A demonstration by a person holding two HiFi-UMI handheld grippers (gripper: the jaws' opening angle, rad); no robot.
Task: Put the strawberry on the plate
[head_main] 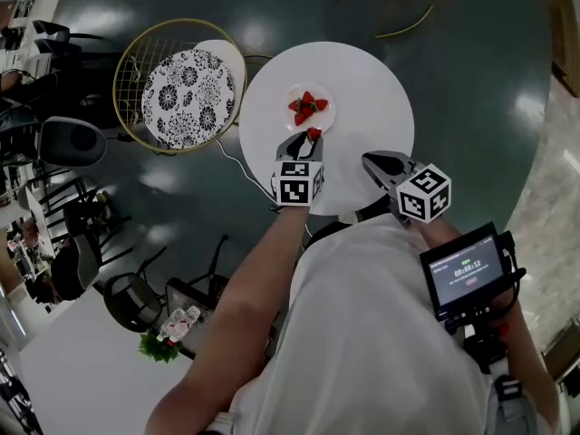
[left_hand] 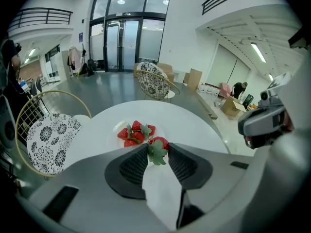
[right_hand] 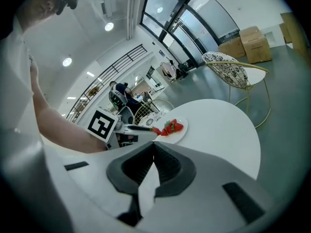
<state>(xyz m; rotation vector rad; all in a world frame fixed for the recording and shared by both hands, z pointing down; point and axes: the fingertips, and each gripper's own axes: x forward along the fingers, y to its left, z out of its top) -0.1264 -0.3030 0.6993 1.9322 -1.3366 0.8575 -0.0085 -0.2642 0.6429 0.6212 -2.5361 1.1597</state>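
A small white plate point(head_main: 327, 118) with several red strawberries point(head_main: 306, 107) sits near the middle of the round white table point(head_main: 367, 84). My left gripper point(head_main: 311, 141) hovers just short of the plate's near rim, shut on one strawberry point(head_main: 314, 134). In the left gripper view the held strawberry point(left_hand: 159, 143), with its green leaves towards the camera, is pinched between the ribbed pads, with the plate point(left_hand: 112, 133) just beyond. My right gripper point(head_main: 373, 162) is over the table's near right part, shut with nothing in it; its view shows the plate point(right_hand: 181, 132) ahead to the left.
A gold wire chair with a black-and-white patterned cushion point(head_main: 187, 96) stands left of the table, touching its edge. Another such chair point(left_hand: 154, 83) is beyond the table. A camera monitor point(head_main: 467, 270) hangs by my right arm. Grey floor surrounds the table.
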